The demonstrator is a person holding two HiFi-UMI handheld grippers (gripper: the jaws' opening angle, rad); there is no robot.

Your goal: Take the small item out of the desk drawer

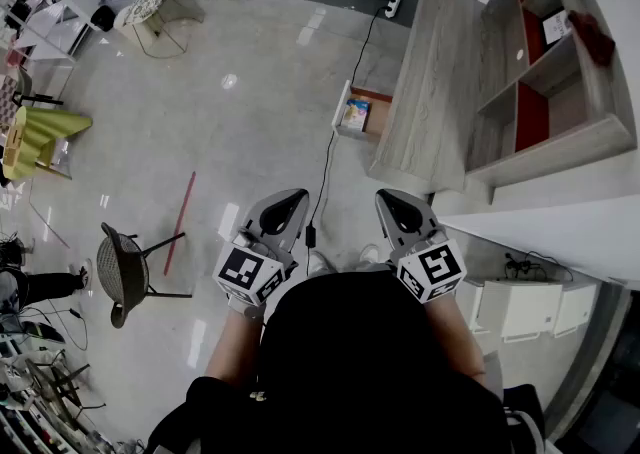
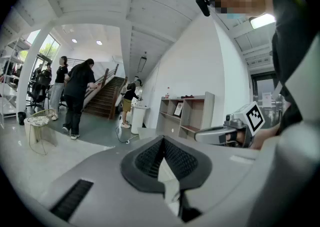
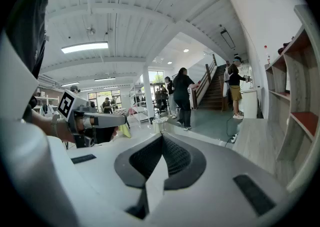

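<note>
Grey-wood desk (image 1: 430,82): its drawer (image 1: 378,117) stands open at the long edge, with the colourful small item (image 1: 355,114) inside, untaken. We hold left gripper (image 1: 285,202) and right gripper (image 1: 395,204) closed, empty.

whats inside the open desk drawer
One small colourful item lies in the drawer, near its front. The back end is covered by the desk top, so anything there cannot be seen.

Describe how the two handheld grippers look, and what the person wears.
Left gripper and right gripper are matching light grey wedge-shaped shells with dark ribbed pads. Each carries a white cube printed with black square markers. The person wears a black top.
</note>
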